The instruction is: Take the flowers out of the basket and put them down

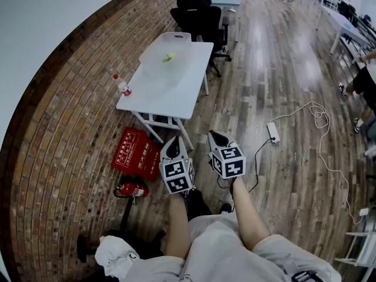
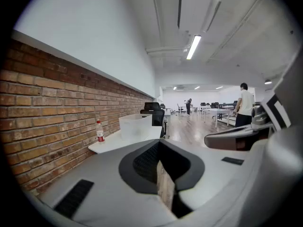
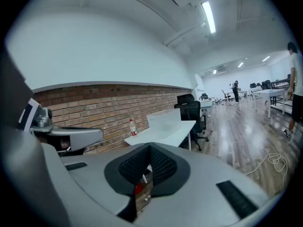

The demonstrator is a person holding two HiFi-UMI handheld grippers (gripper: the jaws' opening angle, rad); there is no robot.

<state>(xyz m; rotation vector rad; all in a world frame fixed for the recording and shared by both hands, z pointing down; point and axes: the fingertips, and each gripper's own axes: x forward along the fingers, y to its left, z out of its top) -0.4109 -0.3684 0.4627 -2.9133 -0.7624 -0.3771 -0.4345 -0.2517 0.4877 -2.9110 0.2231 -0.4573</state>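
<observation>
A clear plastic basket [image 1: 176,37] stands at the far end of the white table [image 1: 170,96], with a small yellow-green flower [image 1: 169,57] inside it. From the left gripper view the basket [image 2: 135,126] looks pale and I cannot make out the flower. My left gripper [image 1: 173,147] and right gripper [image 1: 217,138] hang side by side over the wooden floor, well short of the table. Both are shut and hold nothing. The left gripper [image 2: 160,151] and the right gripper [image 3: 149,156] each point toward the table [image 3: 163,134] and the basket [image 3: 165,119].
A red-capped bottle [image 1: 123,87] stands at the table's wall-side corner. A red fire-extinguisher box [image 1: 136,153] and an extinguisher [image 1: 132,189] lie by the brick wall. Black chairs [image 1: 202,16] stand behind the table. A power strip [image 1: 273,132] with white cable lies on the floor at the right.
</observation>
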